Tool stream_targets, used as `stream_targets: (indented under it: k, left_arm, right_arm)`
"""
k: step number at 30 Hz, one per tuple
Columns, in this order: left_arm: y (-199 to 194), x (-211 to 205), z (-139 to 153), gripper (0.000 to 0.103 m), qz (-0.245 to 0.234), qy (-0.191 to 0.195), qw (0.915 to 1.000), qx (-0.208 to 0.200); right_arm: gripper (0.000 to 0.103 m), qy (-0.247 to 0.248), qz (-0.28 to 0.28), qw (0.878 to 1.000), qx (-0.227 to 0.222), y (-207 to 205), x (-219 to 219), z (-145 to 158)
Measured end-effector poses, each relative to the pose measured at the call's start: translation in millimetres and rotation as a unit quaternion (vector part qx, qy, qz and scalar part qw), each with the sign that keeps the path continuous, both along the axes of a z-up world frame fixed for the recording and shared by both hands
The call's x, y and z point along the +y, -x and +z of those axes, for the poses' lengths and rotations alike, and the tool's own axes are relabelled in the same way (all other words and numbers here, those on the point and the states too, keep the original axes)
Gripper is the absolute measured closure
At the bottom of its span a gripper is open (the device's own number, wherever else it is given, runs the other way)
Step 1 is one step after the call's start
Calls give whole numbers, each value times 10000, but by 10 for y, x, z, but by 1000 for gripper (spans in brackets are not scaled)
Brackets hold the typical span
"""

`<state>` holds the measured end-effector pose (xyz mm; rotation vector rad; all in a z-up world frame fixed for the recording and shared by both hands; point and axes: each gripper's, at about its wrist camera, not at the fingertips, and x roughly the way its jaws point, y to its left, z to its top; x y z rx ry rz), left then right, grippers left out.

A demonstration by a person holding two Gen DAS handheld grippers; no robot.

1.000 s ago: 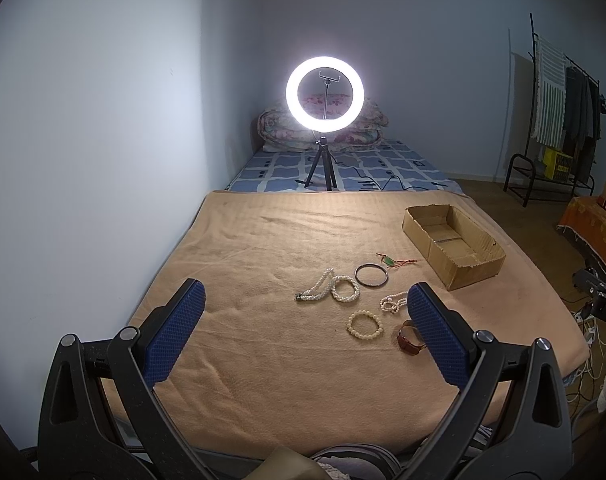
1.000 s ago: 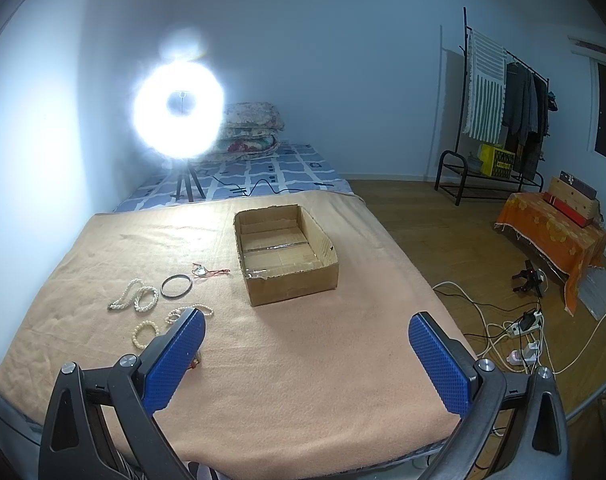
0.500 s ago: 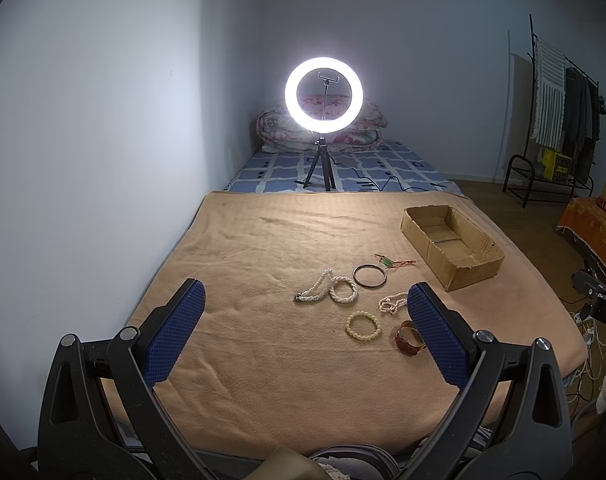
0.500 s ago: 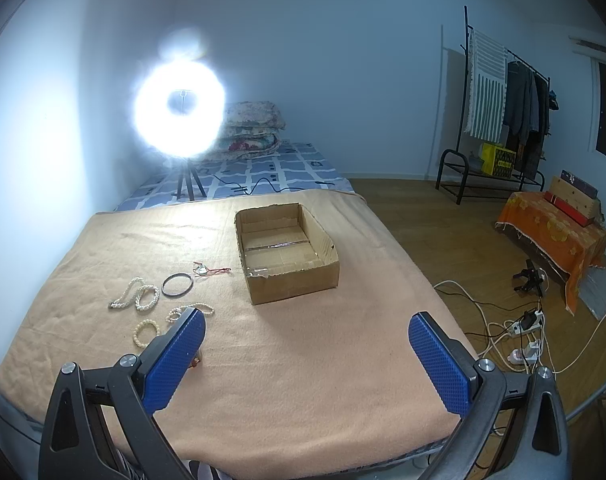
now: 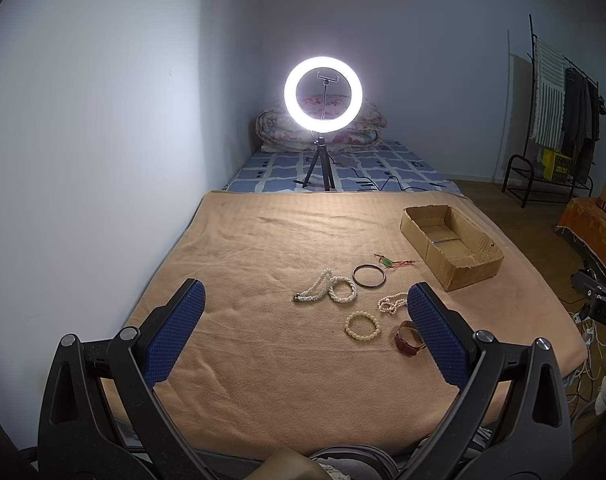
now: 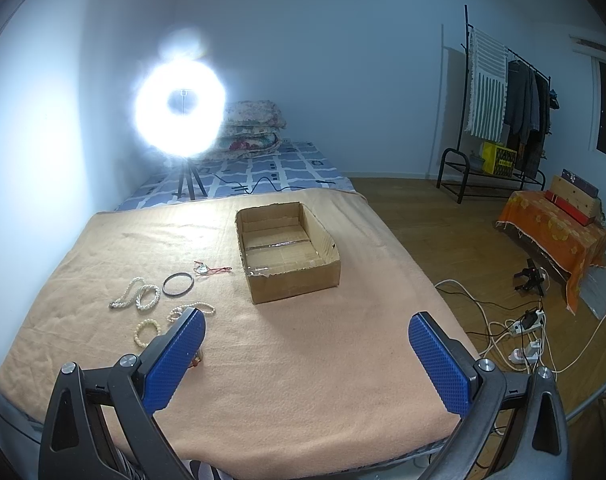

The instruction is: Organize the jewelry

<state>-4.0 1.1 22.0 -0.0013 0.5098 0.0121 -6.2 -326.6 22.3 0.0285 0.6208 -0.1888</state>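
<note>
Both grippers just hanging level side by side, left gripper (image 5: 303,304) and right gripper (image 6: 305,334) spread wide, nothing held.

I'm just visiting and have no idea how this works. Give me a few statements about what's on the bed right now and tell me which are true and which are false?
1. The cardboard box has jewelry in it. False: it looks empty; the pieces all lie on the blanket.
2. The dark bangle lies between the pearl strands and the box. True.
3. The left gripper is holding a bracelet. False: its jaws stand wide apart with nothing between them.
4. The right gripper is open too. True.
5. The ring light is switched off. False: it glows brightly.
</note>
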Motion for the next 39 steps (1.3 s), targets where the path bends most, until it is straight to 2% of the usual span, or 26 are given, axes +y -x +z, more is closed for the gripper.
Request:
stream_targets:
  k: [18,32,39]
  left_arm:
    - [-43,-46,-92,0,-2,11,10000,70]
    - [-334,166,-302,0,76,7,9996,263]
    - [-573,317,-539,1,-24,-131,9991,406]
  right_arm:
    - [1,-14,65,9999,102,-122,25,-88]
    - [2,-81,172,9996,226,-275,9,-225]
    - [12,-2,563,9976,408,-445,38,-364]
